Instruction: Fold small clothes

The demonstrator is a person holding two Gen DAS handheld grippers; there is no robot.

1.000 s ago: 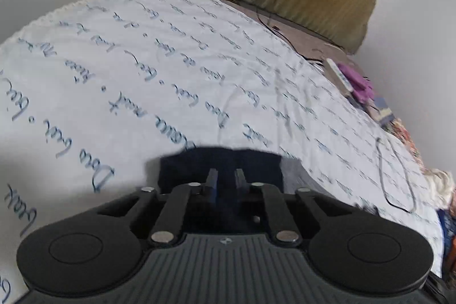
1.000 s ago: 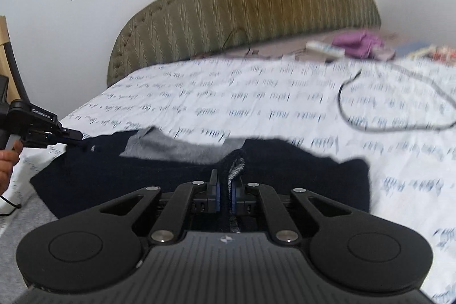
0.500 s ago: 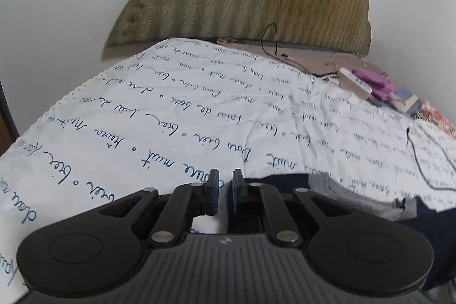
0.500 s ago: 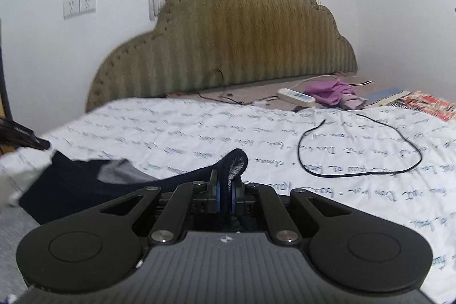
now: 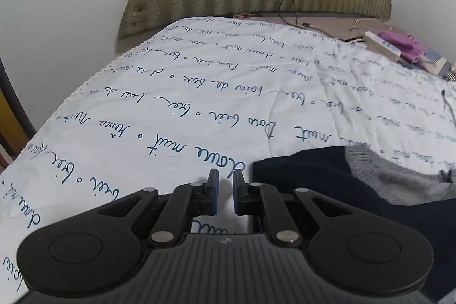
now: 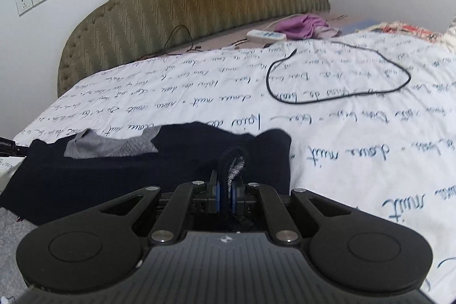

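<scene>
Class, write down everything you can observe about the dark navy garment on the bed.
The navy garment looks like soft knit fabric with a grey ribbed panel at its far edge. It lies mostly flat on the white script-printed bedsheet. The right gripper is shut on a raised fold of its near edge, showing a pale inner face. The left gripper sits slightly open beside it over bare sheet, not touching it.

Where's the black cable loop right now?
In the right wrist view the black cable loop lies on the white bedsheet, upper right, beyond the navy garment.
</scene>
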